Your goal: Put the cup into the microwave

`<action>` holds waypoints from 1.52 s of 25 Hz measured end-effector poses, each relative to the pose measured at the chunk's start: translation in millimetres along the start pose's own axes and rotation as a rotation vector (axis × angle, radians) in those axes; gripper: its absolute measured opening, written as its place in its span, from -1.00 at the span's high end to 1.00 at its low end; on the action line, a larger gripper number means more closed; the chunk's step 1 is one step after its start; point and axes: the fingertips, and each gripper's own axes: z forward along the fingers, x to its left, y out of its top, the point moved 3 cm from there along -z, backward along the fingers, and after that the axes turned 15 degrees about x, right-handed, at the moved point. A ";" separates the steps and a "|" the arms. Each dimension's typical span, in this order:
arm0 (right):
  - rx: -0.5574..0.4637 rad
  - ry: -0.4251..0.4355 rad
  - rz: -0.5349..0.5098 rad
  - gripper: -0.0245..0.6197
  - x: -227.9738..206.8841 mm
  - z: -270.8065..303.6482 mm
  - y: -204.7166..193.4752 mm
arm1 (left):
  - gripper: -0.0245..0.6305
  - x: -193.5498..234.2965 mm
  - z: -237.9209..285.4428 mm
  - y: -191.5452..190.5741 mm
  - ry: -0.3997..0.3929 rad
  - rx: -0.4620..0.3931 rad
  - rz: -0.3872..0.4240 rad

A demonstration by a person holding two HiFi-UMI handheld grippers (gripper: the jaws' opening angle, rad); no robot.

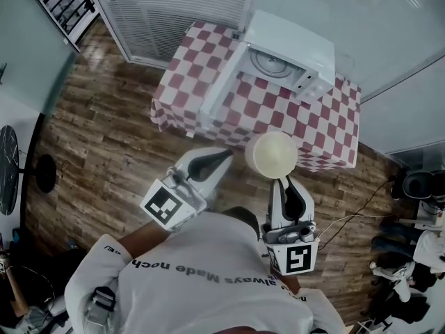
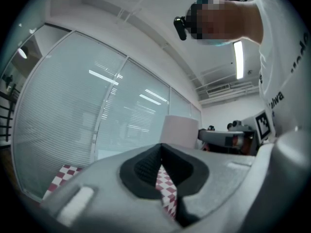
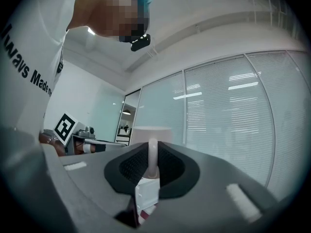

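The cream cup is hanging upright in the air, mouth up, its handle being pinched in the right claw, near the tabletop's edge. The white microwave is sitting on that checkered tabletop, its door standing wide open.

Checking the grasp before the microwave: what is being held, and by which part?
The cup, pinched by its thin handle-like side strip in the right gripper; the left gripper holds nothing.

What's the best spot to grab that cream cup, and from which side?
Its thin handle, from the side facing the person: it stands upright and fits between the right gripper's fingers, which pinch it now. The cup body looks too wide and round.
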 end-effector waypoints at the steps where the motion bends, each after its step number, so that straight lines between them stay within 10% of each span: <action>1: 0.001 -0.003 0.000 0.80 -0.3 5.9 0.1 | 0.92 6.7 1.6 -0.7 -0.002 0.003 0.001; 19: 0.018 -0.014 0.012 0.80 -53.0 66.9 -7.8 | 0.92 61.1 67.8 0.9 -0.029 0.020 -0.025; 38: -0.003 0.025 0.023 0.80 -239.3 139.7 -10.8 | 0.92 107.6 252.2 44.6 0.020 0.030 -0.030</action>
